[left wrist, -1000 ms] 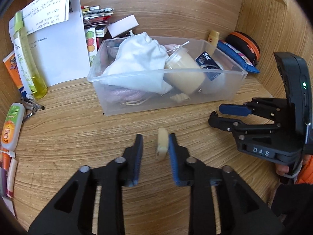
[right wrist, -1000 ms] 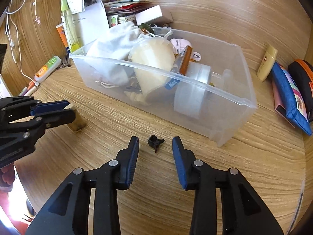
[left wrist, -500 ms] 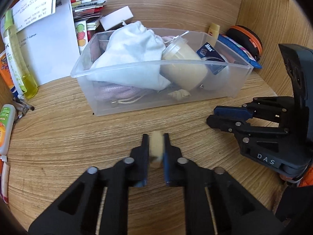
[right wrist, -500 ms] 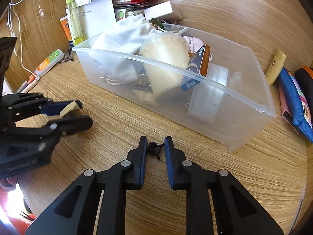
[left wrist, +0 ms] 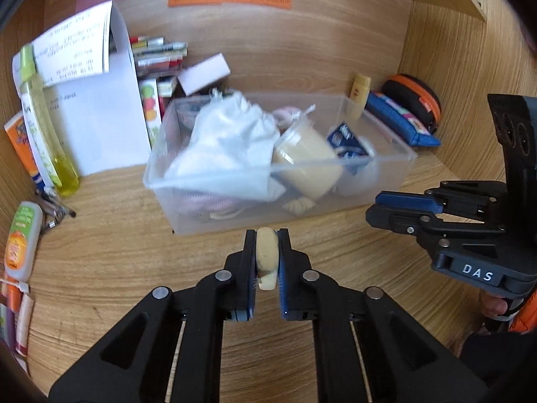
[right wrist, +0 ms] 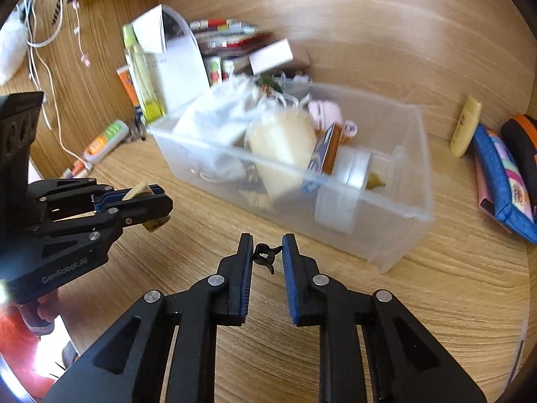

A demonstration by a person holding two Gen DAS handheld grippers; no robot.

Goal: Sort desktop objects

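Observation:
My left gripper (left wrist: 267, 236) is shut on a small cream-coloured eraser-like block (left wrist: 267, 257), held clear of the wooden desk. In the right wrist view the same left gripper (right wrist: 157, 198) comes in from the left with the cream block (right wrist: 140, 189) between its jaws. My right gripper (right wrist: 267, 243) is shut on a small black hair clip (right wrist: 265, 255), also raised off the desk. In the left wrist view the right gripper (left wrist: 386, 206) shows side-on at the right; the clip is hidden there. A clear plastic bin (left wrist: 379, 186) stands just beyond both grippers.
The bin (right wrist: 396, 231) holds a white cloth bag (left wrist: 231, 141), a cream tub (right wrist: 282, 147), a small box and round containers. Paper, a yellow bottle (left wrist: 50, 141) and tubes line the left; a blue pouch (right wrist: 503, 181) and a black-orange case lie right. Wooden walls close in behind.
Both grippers closed, the left on the cream block and the right on the black clip, then lifted them off the desk. The bin now sits lower in view.

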